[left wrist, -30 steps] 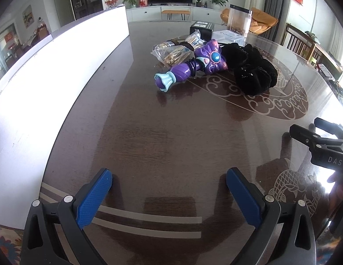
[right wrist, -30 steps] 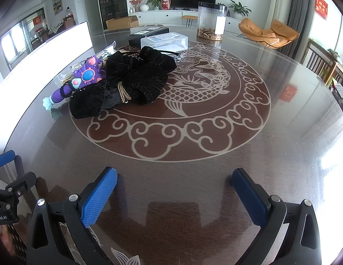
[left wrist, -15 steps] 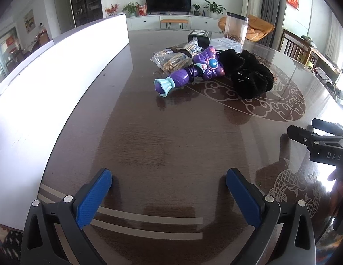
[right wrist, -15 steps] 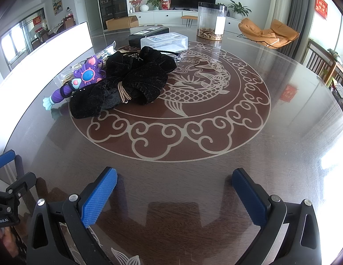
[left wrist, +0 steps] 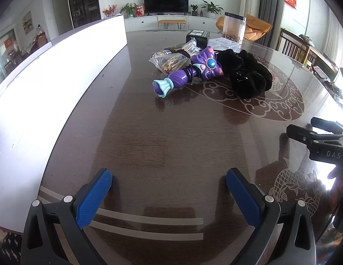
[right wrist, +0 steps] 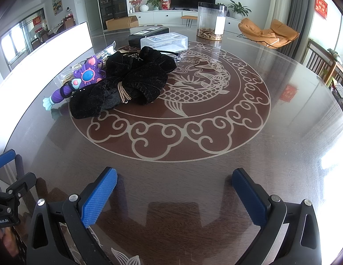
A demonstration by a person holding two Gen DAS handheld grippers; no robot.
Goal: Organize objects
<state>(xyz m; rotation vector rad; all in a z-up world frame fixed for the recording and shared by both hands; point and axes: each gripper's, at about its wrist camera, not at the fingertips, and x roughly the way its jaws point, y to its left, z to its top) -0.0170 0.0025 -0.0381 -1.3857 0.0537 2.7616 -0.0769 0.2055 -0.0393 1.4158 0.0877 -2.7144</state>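
A purple toy wand (left wrist: 189,74) with a teal tip lies on the dark round table (left wrist: 160,145), its head against a black velvet bundle (left wrist: 248,75) tied with a tan band (right wrist: 123,92). Clear bags of wooden sticks (left wrist: 171,59) rest behind the purple toy wand (right wrist: 83,79). The black velvet bundle (right wrist: 131,84) sits at the left of the dragon inlay. My left gripper (left wrist: 169,190) is open and empty near the table's front edge, far short of the pile. My right gripper (right wrist: 174,190) is open too, with nothing between its blue pads.
A clear lidded box (right wrist: 163,42), a black box (right wrist: 147,33) and a tall clear jar (right wrist: 210,23) stand at the far side. A white board (left wrist: 49,70) runs along the table's left edge. Chairs (right wrist: 326,66) line the right.
The left wrist view has tilted up and crept slightly toward the pile. The right gripper has stayed put. Both remain open.
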